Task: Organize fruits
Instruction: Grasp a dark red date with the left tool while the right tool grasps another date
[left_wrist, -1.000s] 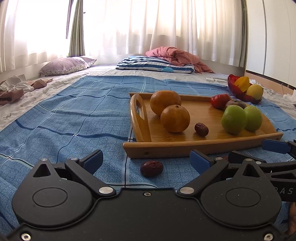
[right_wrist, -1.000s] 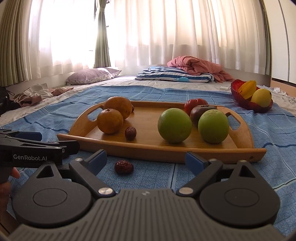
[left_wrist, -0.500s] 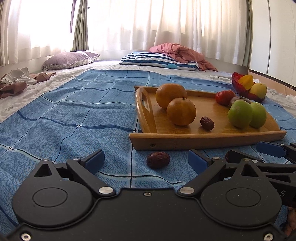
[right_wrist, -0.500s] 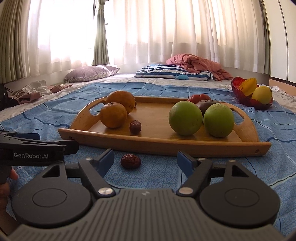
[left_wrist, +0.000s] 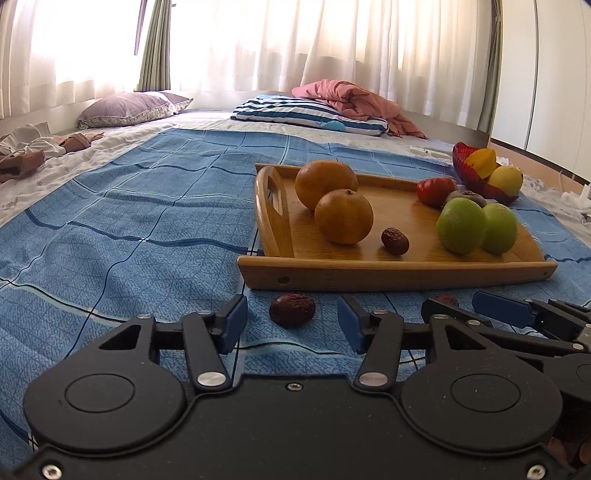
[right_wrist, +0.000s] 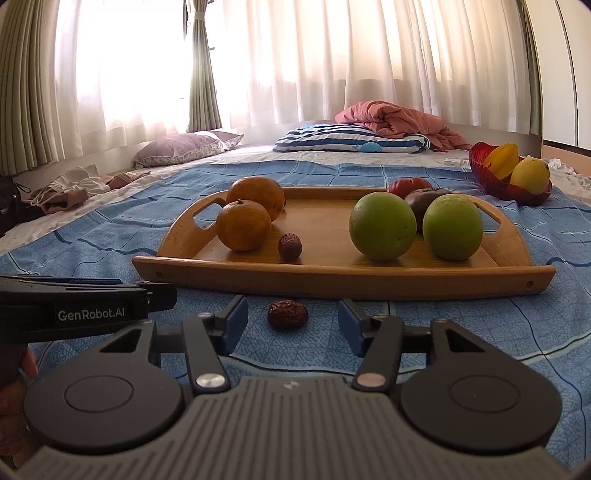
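Observation:
A wrinkled dark red date (left_wrist: 291, 314) lies on the blue bedspread just before the wooden tray (left_wrist: 369, 273). My left gripper (left_wrist: 291, 319) brackets it; its jaws are closing, pads still clear of the date. In the right wrist view a second date (right_wrist: 287, 314) lies between the blue pads of my right gripper (right_wrist: 291, 320), also closing without touching. The tray holds two oranges (left_wrist: 343, 216), one date (left_wrist: 394, 240), two green fruits (left_wrist: 461, 225), a tomato (left_wrist: 434, 190) and a dark fruit. My right gripper (left_wrist: 469, 308) shows at the left view's right edge.
A red bowl (left_wrist: 471, 171) with yellow fruit sits behind the tray on the right. Pillows (left_wrist: 129, 109), a striped cushion (left_wrist: 310, 114) and a pink blanket lie at the far end under the curtains. Clothes (right_wrist: 70, 188) are piled at the left. A hand shows at lower left.
Both grippers' jaws have narrowed around their dates. Each date now sits a little closer, between the pads. The hands have hardly shifted.

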